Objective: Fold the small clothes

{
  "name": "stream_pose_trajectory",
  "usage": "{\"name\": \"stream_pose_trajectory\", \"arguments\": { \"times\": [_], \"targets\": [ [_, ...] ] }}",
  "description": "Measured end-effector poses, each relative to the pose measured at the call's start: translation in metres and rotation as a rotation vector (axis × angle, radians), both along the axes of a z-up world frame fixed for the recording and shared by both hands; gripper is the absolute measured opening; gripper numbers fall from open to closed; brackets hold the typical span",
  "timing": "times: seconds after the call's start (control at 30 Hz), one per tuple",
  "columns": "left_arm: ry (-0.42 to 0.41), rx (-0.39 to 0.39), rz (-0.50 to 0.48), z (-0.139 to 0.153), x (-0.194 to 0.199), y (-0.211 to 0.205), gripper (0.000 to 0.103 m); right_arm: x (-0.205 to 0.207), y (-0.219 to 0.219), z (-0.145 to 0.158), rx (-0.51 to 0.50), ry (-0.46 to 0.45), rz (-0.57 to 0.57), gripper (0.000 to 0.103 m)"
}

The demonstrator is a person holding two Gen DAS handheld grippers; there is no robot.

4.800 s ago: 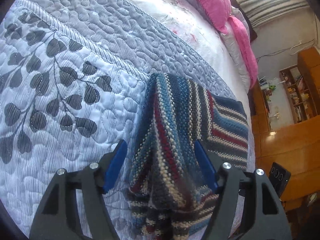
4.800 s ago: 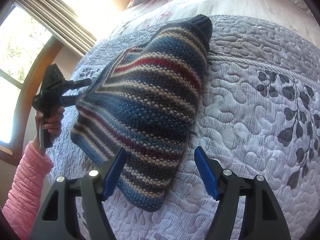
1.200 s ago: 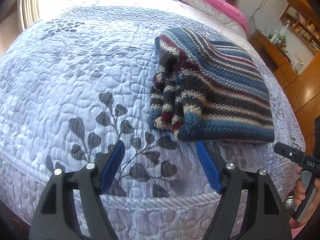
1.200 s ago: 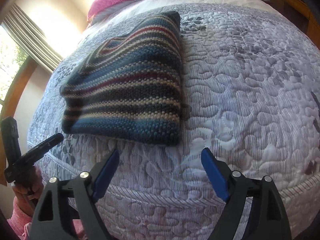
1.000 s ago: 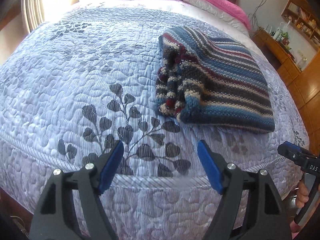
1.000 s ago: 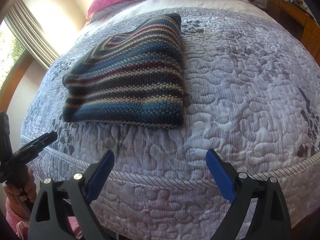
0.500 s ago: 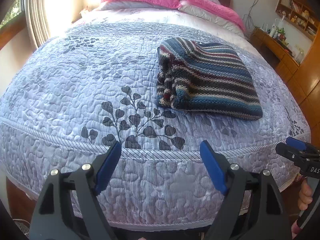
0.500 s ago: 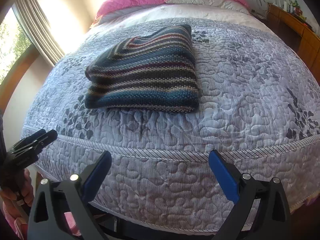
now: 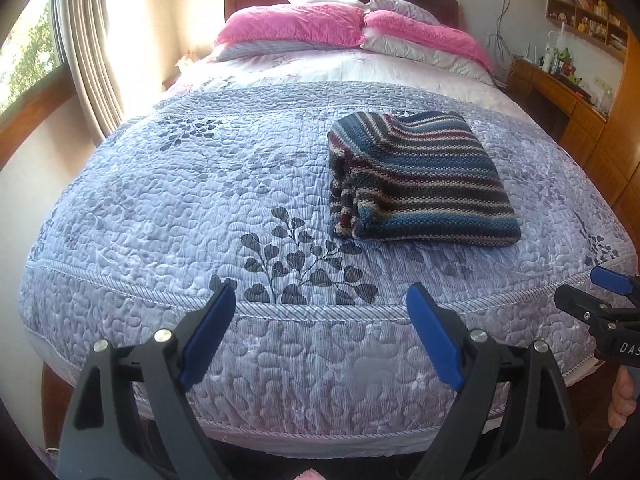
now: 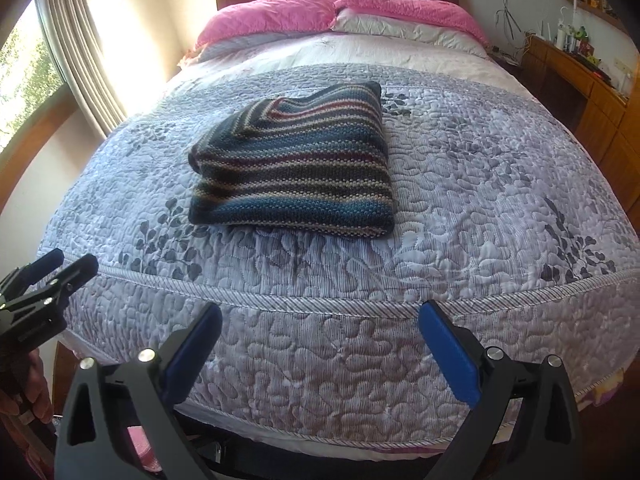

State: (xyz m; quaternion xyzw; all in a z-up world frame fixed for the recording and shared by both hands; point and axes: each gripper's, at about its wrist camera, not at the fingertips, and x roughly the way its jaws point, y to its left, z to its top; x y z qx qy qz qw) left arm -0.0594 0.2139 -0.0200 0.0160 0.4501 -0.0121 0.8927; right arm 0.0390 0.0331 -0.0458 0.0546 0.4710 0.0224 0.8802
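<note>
One folded sweater [image 9: 420, 184] on quilt [image 9: 160, 200]; left gripper [image 9: 320, 320], right gripper [image 10: 320, 332] fingers spread, empty.

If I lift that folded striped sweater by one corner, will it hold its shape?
Probably not. The striped sweater is a soft chunky knit, so it would likely droop. Loose layered edges show on its left side, so the fold would probably fall open. It looks thick, so likely fairly heavy for its size. Both grippers are open and clear of it.

White letters "DAS" show on the right claw [image 9: 612, 292].
</note>
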Motion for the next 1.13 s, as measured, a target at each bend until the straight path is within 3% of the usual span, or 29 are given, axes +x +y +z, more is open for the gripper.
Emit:
{"name": "stream_pose_trajectory", "arguments": {
  "times": [0.27,1.13],
  "targets": [
    [-0.039,0.036,0.005,0.012,-0.006,-0.002,0.088,-0.001,-0.003,0.008,-0.016,-0.016,-0.023,0.099],
    [-0.046,0.076,0.028,0.007,0.000,-0.001,0.089,0.008,-0.001,-0.004,-0.024,0.019,-0.046,0.099]
  ]
}}
